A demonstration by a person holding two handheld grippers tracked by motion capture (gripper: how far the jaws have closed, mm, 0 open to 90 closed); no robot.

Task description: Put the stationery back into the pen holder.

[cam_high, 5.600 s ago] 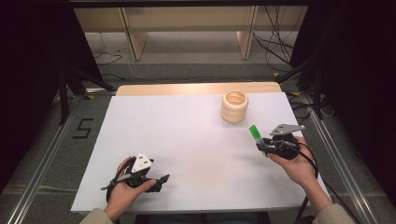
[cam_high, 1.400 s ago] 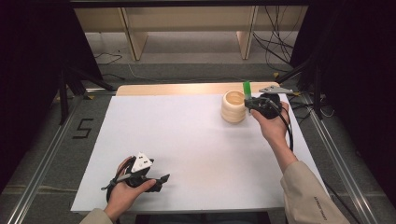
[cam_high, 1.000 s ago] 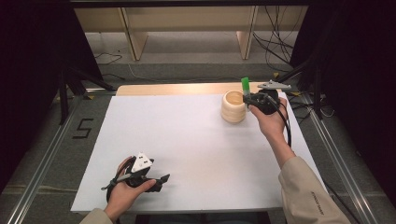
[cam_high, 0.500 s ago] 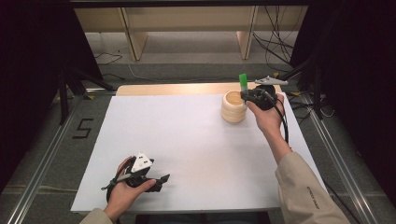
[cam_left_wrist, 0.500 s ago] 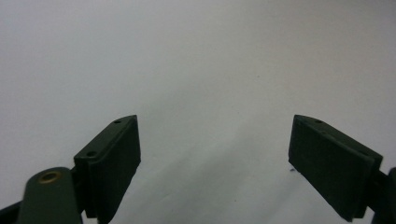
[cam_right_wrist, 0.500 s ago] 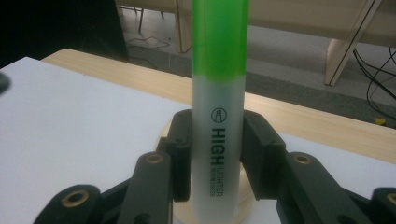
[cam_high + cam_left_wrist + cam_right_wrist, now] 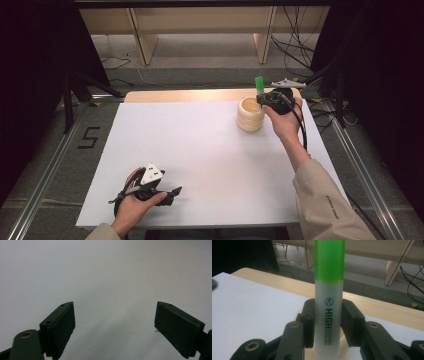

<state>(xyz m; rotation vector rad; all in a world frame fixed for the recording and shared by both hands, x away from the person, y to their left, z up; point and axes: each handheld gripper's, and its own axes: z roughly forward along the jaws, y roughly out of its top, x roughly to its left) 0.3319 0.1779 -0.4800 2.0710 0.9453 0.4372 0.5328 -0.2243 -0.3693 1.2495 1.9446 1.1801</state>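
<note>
A green-capped highlighter [image 7: 328, 300] with a pale barrel stands upright between the jaws of my right gripper [image 7: 327, 322], which is shut on it. From the high view, the right gripper [image 7: 265, 99] holds the highlighter [image 7: 259, 84] at the right rim of a ribbed wooden cup [image 7: 249, 114] at the table's far right, cap upward. The cup's pale rim [image 7: 302, 353] peeks out below the jaws in the right gripper view. My left gripper [image 7: 172, 192] rests near the front left edge, its jaws open over bare white sheet [image 7: 105, 277] with nothing between them.
A white sheet [image 7: 190, 150] covers most of the wooden table [image 7: 190, 95]. Past the far edge are wooden furniture legs [image 7: 142, 40] and loose cables [image 7: 295, 35] on the floor. Metal rails [image 7: 45, 175] run along both sides of the table.
My right gripper has carried the highlighter from the near right of the table up and back to the cup, then edged slightly left toward its rim. The left gripper has stayed put.
</note>
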